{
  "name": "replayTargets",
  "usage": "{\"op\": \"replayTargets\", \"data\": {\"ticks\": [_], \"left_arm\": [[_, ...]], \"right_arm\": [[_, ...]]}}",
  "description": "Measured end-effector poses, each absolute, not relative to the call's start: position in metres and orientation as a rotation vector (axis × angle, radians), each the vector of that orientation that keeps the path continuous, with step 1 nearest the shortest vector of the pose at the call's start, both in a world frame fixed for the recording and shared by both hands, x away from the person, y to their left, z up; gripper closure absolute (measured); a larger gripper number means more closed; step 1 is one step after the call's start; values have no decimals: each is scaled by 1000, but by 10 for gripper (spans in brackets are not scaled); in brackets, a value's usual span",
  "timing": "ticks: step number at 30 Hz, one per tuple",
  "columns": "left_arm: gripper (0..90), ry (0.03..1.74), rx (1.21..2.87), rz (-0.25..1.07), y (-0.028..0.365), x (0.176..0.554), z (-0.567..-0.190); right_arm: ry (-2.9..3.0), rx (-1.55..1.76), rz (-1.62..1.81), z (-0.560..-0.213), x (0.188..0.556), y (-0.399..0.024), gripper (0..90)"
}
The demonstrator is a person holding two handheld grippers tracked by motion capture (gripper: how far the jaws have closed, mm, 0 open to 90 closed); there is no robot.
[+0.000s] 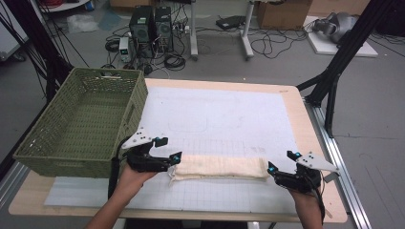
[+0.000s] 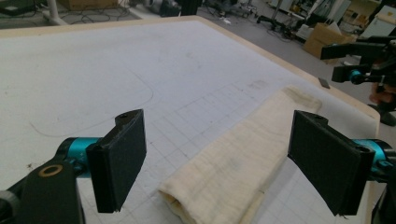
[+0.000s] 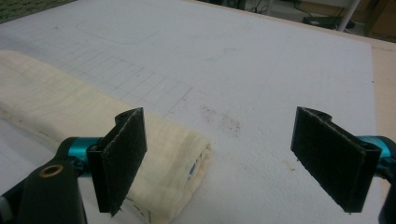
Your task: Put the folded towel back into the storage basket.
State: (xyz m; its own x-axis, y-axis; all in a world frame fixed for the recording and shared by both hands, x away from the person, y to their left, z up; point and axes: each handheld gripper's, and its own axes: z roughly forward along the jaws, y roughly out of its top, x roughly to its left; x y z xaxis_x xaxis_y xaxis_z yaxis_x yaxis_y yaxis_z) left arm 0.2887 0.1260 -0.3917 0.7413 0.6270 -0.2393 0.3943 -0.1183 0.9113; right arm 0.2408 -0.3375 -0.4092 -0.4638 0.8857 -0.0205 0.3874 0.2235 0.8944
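A cream cloth (image 1: 219,167), folded into a long narrow strip, lies on the white gridded mat (image 1: 224,114) near the table's front edge. My left gripper (image 1: 170,149) stands open at the strip's left end; in the left gripper view the cloth (image 2: 233,163) runs away between the two spread jaws. My right gripper (image 1: 282,161) is open at the strip's right end. In the right gripper view the cloth's end (image 3: 60,112) lies low on the left, partly behind the left jaw, with bare mat (image 3: 243,70) between the jaws. Neither gripper holds anything.
A green woven basket (image 1: 28,152) stands on the table's left side, close behind my left gripper. The wooden table edge (image 1: 315,133) runs along the right. Beyond the table are computer towers (image 1: 150,24), cables and a black frame leg (image 1: 334,71).
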Motion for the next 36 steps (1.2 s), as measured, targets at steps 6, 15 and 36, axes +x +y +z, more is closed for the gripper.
{"op": "replayTargets", "data": {"ticks": [6, 15, 36], "left_arm": [[196, 819, 1768, 222, 118, 296, -399], [197, 866, 1853, 149, 109, 303, -418], [271, 954, 1995, 132, 96, 301, -449]], "right_arm": [[1962, 1175, 1191, -410, 241, -338, 169], [1965, 1181, 1190, -410, 240, -339, 169], [1975, 1184, 1189, -412, 241, -339, 170]]}}
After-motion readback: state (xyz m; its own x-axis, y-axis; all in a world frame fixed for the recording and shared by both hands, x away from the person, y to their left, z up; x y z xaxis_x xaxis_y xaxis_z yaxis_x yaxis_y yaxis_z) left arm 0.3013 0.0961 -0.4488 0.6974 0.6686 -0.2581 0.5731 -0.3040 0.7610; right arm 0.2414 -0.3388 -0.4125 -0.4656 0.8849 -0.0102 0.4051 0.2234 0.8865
